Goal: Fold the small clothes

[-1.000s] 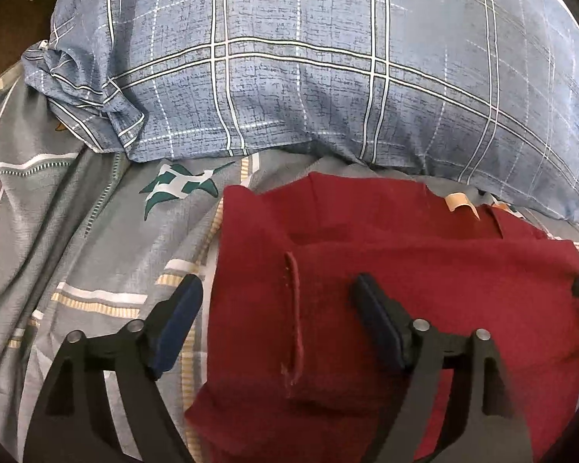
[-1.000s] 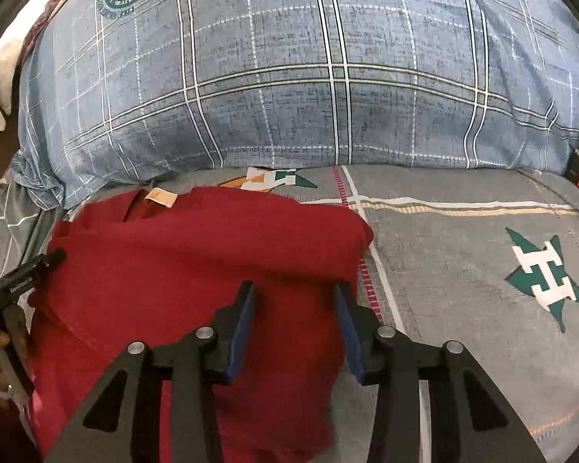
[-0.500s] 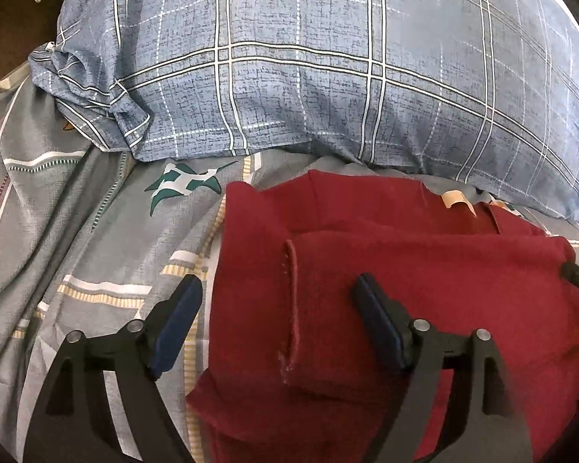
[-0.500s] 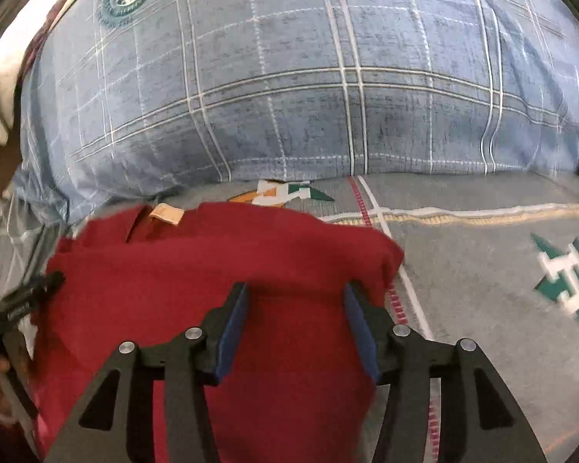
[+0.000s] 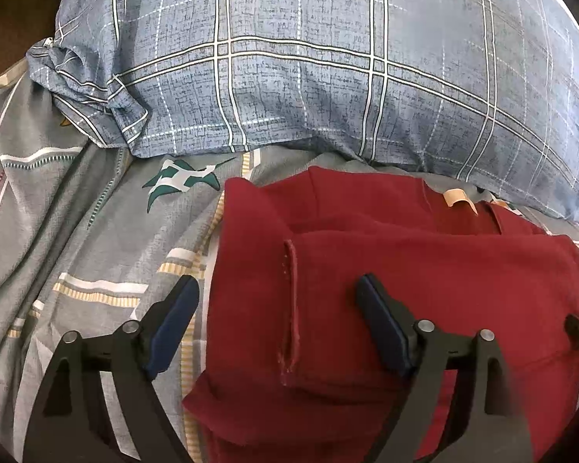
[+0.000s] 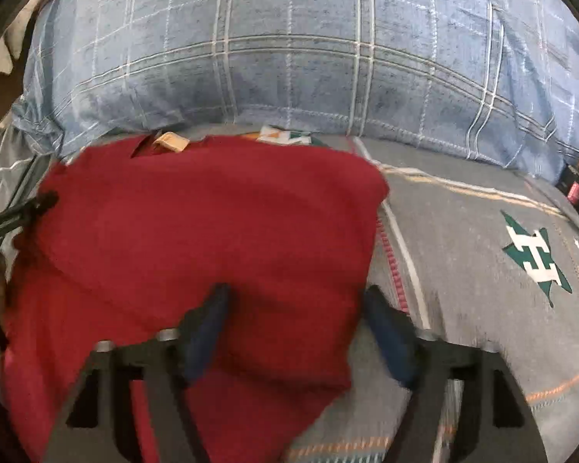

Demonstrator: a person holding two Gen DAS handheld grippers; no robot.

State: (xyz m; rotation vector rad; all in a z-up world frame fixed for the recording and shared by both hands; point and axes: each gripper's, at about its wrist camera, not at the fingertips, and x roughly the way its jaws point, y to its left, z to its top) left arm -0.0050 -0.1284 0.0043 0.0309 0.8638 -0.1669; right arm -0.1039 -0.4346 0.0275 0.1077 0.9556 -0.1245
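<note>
Item: one dark red garment (image 5: 386, 281), partly folded, on a grey patterned bedsheet (image 5: 108, 239).

Nearest: left gripper (image 5: 278, 322), jaws spread wide and holding nothing. Its left finger stood over the sheet just beside the garment's left edge, its right finger over the red cloth. Right gripper (image 6: 295, 326) likewise released, jaws apart, both fingers low over the garment's near right part; whether the pads touched the cloth could not be told, that view being blurred.

Middle: the garment lay flat in layers. A folded-over panel with a stitched hem (image 5: 289, 308) running near to far sat on top of a wider layer beneath. The right edge was rounded and doubled, close to a red line printed on the sheet.

Farther: a tan neck label (image 5: 457, 197) showed at the garment's far edge, just short of the blue checked pillow (image 5: 328, 69), which lay across the far side.

Progress, as judged: at least one fold made and laid down, neither gripper engaged. Remaining: probably a further fold to bring the piece to a compact shape, and smoothing of the near edge, which sat uneven.
</note>
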